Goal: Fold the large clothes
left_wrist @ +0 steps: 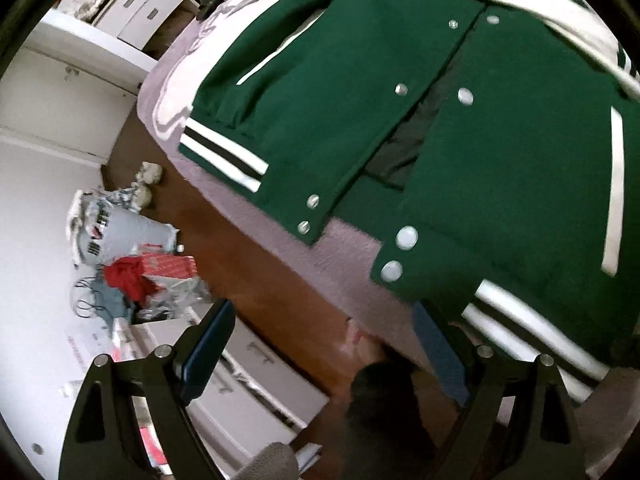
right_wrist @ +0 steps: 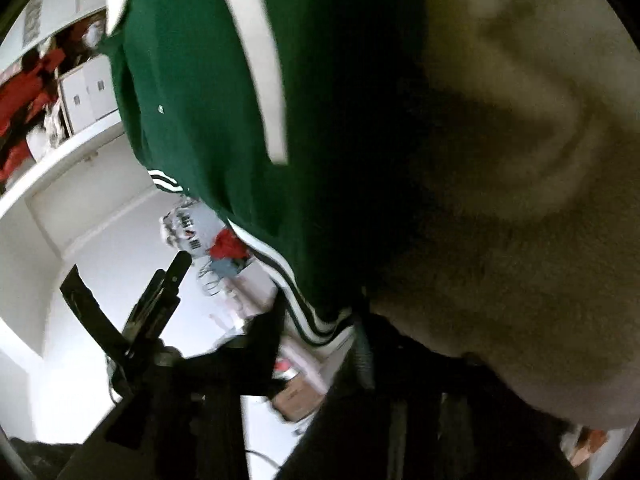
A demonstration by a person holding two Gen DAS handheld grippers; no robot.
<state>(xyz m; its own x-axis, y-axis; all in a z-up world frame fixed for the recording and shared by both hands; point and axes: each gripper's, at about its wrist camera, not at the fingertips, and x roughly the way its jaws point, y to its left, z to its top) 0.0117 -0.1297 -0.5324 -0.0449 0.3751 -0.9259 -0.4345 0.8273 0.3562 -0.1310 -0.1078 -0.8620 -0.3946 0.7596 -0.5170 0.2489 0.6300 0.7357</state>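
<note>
your left gripper [left_wrist: 320, 344] hangs with its jaws wide apart and empty over the near edge of the bed [left_wrist: 352, 240], likely lined up for the striped hem [left_wrist: 532, 332] just beside its right finger. the green jacket [left_wrist: 400, 100] lies face up and unsnapped on the bed, spread flat so a side can fold over. your right gripper [right_wrist: 320, 320] sits low against the jacket's hem and cream sleeve [right_wrist: 520, 160]; i cannot tell whether its fingers clamp cloth, too dark. snaps [left_wrist: 407, 237] dot the placket.
</note>
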